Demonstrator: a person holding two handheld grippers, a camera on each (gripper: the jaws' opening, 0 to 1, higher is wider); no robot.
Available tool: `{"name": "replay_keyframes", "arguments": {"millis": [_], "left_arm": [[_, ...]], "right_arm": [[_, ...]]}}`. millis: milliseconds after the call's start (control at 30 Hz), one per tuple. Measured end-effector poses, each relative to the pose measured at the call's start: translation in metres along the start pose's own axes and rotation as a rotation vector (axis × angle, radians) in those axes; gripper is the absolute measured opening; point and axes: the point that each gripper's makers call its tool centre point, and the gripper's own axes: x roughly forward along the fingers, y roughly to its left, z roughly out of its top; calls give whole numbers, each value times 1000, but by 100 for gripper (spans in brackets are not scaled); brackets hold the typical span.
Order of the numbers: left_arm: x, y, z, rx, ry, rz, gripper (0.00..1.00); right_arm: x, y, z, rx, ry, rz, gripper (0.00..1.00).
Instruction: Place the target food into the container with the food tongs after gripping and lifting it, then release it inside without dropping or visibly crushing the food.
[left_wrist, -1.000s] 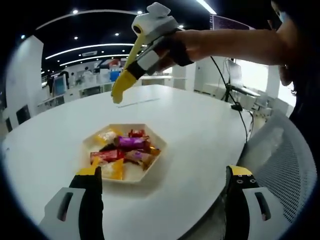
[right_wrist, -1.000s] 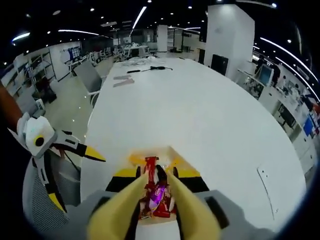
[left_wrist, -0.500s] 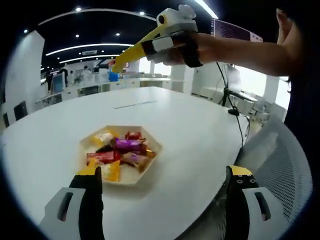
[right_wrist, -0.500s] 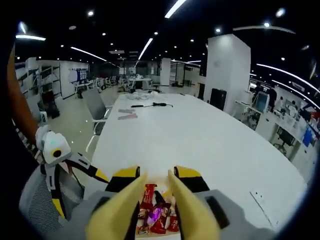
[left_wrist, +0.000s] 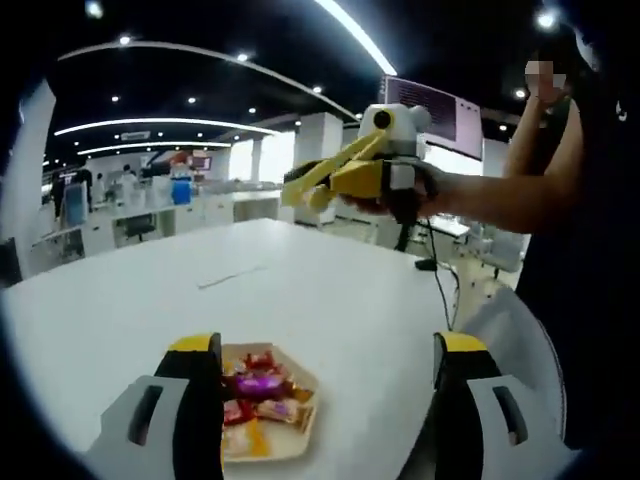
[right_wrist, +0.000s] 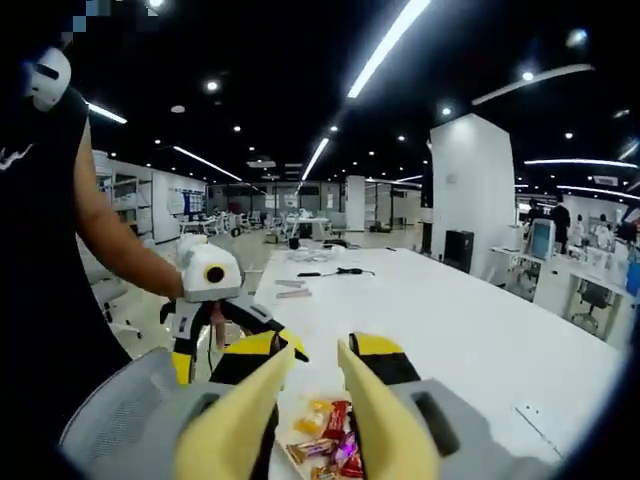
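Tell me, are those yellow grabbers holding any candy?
No. The left gripper is wide open above the tray of candy, and the tongs on the right gripper have nothing between their tips.

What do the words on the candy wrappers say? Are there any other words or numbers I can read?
Nothing can be read.
Candy wrappers in the tray: any print is too blurred.
Screen on the wall behind the right gripper: too small and blurred.
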Motion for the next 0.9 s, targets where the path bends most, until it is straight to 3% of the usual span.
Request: {"name": "replay_keyframes", "arguments": {"millis": [167,267,400,500,900], "left_arm": [[7,-13,43,120,-2,-118,64],[12,-20,58,144,-3,-166,56],[19,-28,59,126,23,-236,44],[22,-31,59,144,35,-246,38],[30,-44,57,136,63,-330,24]], "right_arm": [[-10,19,7,1,-49,40,27],[-11,28,7,0,-65,61,27],[-11,33,1,11,-76,70,27],[-11,37,-4,19,-77,79,27],[-9,45,-9,48,-102,104,27]]}}
